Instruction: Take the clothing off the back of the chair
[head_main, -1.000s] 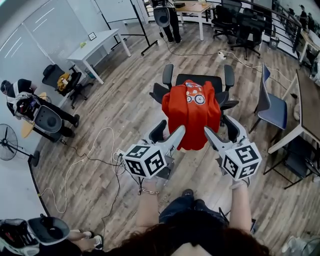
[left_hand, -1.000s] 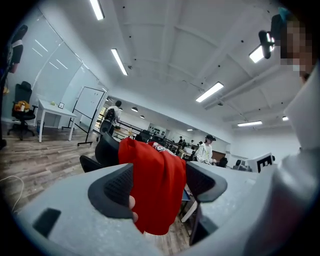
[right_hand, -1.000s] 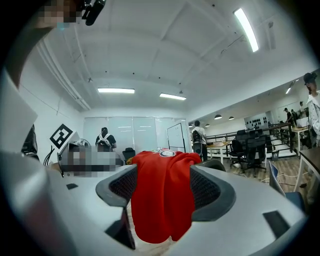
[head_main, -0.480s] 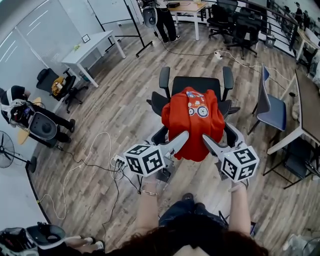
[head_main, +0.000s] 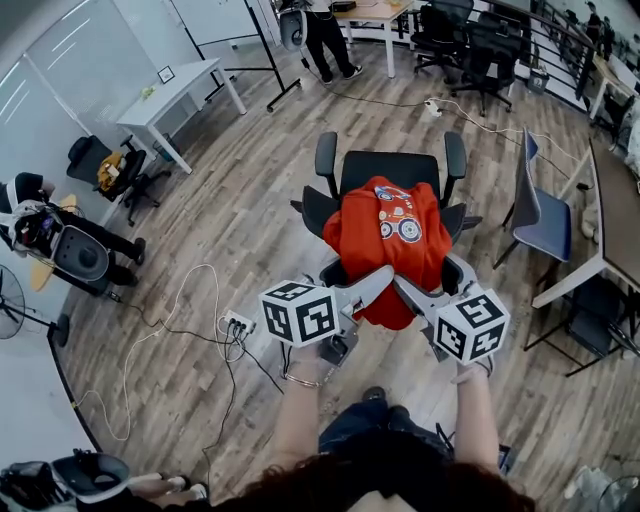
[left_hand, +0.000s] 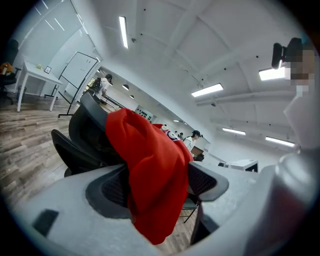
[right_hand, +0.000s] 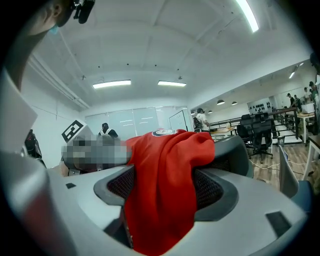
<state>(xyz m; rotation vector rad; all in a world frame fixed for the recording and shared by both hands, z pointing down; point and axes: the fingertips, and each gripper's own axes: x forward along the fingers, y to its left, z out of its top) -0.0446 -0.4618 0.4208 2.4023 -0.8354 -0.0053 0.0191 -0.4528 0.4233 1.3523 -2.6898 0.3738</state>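
While left tool closes round shirt | right tool agape round it | wood floor

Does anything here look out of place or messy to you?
Yes: a red shirt is slung over the back of the black office chair, bunched up rather than folded or hung properly. Loose cables also trail across the wooden floor.

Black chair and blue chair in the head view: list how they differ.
The black chair has armrests; the blue chair shows none. The black chair has a red shirt draped over its back; the blue chair's back is bare. The black chair is dark all over, while the blue chair has a blue seat and back on thin legs. Both stand on the wooden floor with nobody seated.
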